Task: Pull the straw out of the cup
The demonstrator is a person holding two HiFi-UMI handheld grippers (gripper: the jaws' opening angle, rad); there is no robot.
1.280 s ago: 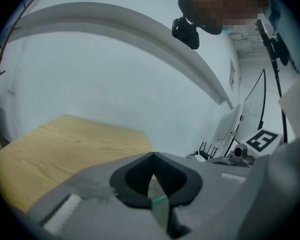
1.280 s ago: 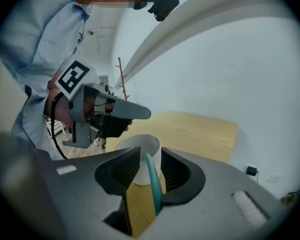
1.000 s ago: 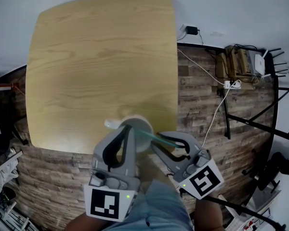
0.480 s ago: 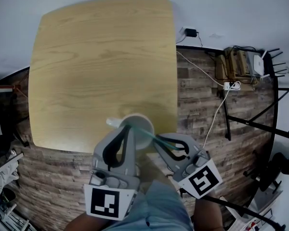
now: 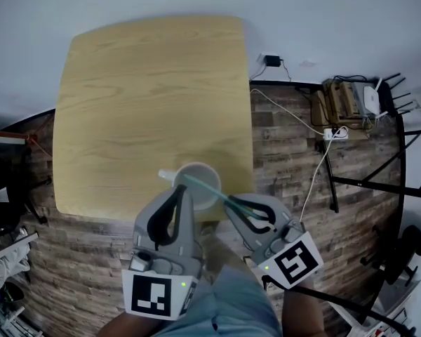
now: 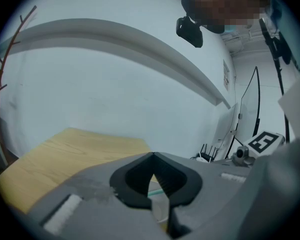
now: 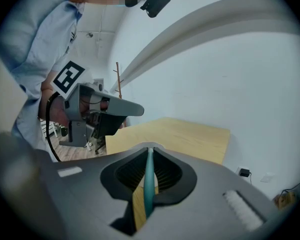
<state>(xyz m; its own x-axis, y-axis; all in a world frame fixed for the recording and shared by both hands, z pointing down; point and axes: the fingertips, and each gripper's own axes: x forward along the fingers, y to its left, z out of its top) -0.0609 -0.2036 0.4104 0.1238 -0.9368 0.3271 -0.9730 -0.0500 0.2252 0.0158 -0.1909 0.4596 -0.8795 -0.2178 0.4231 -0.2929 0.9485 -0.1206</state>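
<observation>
A white cup [image 5: 200,188] stands near the front edge of the light wooden table [image 5: 154,97]. A teal straw [image 5: 209,189] leans out of it toward the lower right. My left gripper [image 5: 183,190] is shut on the cup's near rim; in the left gripper view its jaws meet at the tip [image 6: 151,158] and the cup wall [image 6: 160,206] shows below them. My right gripper [image 5: 232,203] is shut on the straw's outer end. In the right gripper view the straw [image 7: 149,184] runs straight up between the ribbed pads [image 7: 164,176] of that gripper [image 7: 150,149].
The table's right edge borders a brick-patterned wood floor [image 5: 288,160]. A power strip with white cables [image 5: 333,128] and a black metal frame [image 5: 379,181] lie to the right. The person's blue-clad leg [image 5: 231,300] is under the grippers.
The right jaws have closed from wide around the straw to pinching it. Both grippers have risen slightly, and the view has shifted a little.
</observation>
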